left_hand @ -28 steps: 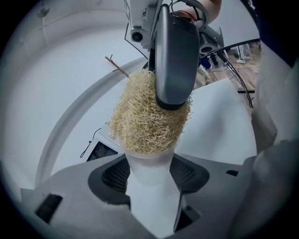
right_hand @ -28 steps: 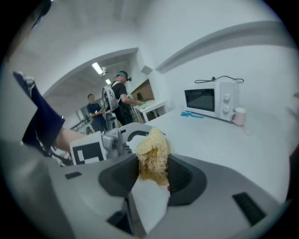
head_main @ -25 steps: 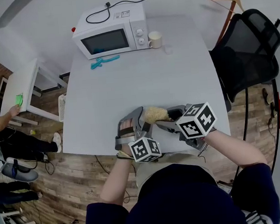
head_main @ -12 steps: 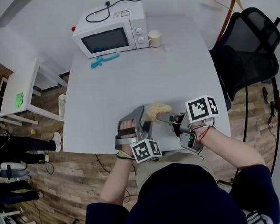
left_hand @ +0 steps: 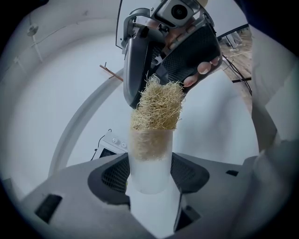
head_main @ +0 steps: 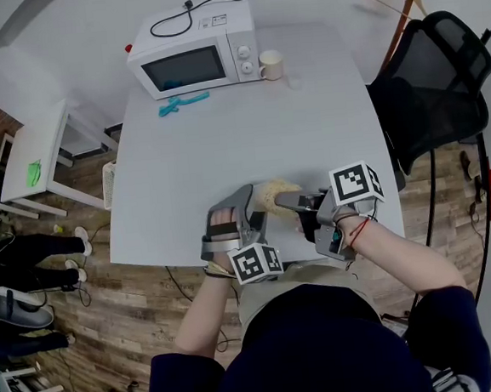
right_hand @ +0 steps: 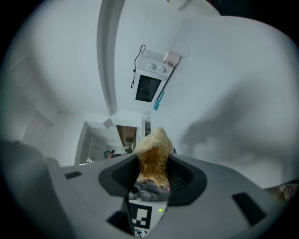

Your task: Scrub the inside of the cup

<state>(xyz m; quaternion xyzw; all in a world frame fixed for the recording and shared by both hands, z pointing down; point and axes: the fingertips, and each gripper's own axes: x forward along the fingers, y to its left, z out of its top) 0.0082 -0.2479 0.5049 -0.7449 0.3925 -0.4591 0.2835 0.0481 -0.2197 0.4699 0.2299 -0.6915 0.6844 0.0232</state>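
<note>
Cup (left_hand: 150,156): frosted, clamped between both pads of the L hand-held gripper (left_hand: 150,178), grip low on the wall nr the base, held just above the desk (head_main: 224,150) edge nearest the person. Long axis runs straight out along that gripper's pointing line, mouth facing away from it.

Scrubber (left_hand: 156,109): straw-coloured fibre wad. Its lower part is inside the rim and shows thru the wall; the rest sticks out past the mouth. Its far end is pinched tight in the R hand-held gripper (right_hand: 152,175), so both grippers are closed on sth, neither empty.

Key relation: the R gripper faces the L one nearly head-on, tips just beyond the cup mouth and roughly in line w/ the cup axis, a bit off to one side. The scrubber bridges the two. The R is the working hand and the L only steadies.

Judgement: scrub is under way. The wad reaches only the upper part of the inside, so the next stroke likely means pushing deeper along the axis and twisting. Risk: an off-axis push could lever the cup out of the L pads.

Microwave (head_main: 195,60) and mug (head_main: 271,66) sit well ahead of both grippers, at the desk's far end.
</note>
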